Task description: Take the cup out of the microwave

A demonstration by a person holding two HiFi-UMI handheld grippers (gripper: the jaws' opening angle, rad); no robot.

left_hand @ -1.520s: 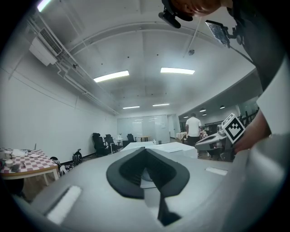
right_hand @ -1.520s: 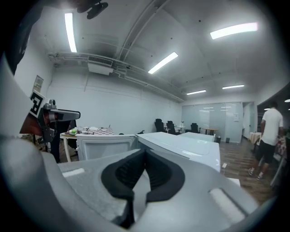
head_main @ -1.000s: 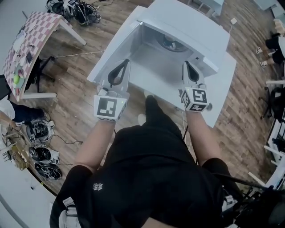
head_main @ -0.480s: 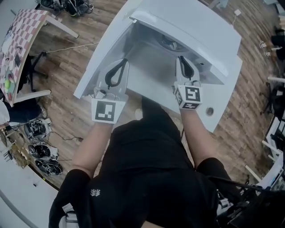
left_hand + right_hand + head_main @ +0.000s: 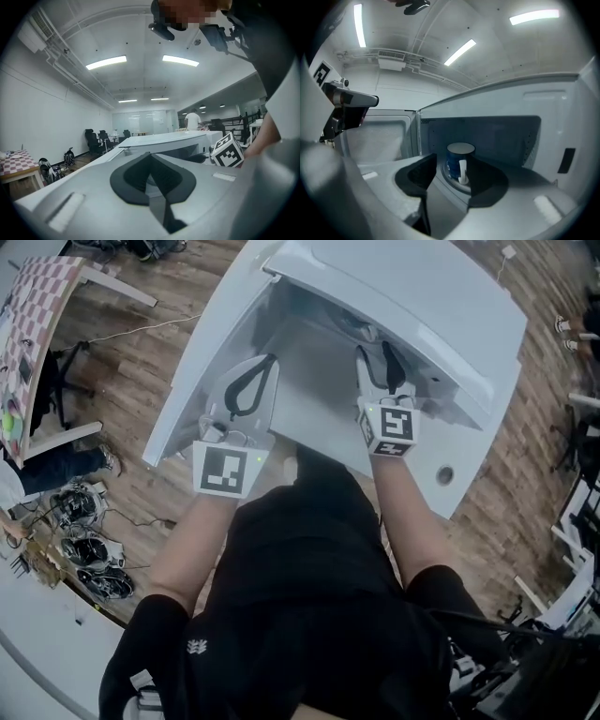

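A white table (image 5: 469,460) fills the middle of my head view, set on a wood plank floor (image 5: 525,521). On it stands the white microwave (image 5: 422,306), its cavity facing me. Its door (image 5: 377,136) is swung wide to the left, so the dim chamber lies open in my right gripper view.

Both my arms reach out over the table toward that opening. My left gripper (image 5: 270,362) sits to the left of the chamber mouth, over the table's left part. Its fingers (image 5: 126,180) are brought together at the tips and clasp nothing; only the room and the microwave's top show beyond them.

My right gripper (image 5: 373,354) is at the chamber mouth, pointing inward. Its jaws have just been opening and now stand partly apart, and nothing is pressed between the dark fingers (image 5: 490,183).

The cup (image 5: 457,161) is inside the microwave, upright on the round turntable (image 5: 451,186). It is dark blue with a pale rim and inside, and its white handle faces me. In the right gripper view it shows straight through the gap between my fingers, beyond their tips and deeper in the chamber. Neither finger touches it; it is not yet out of the microwave
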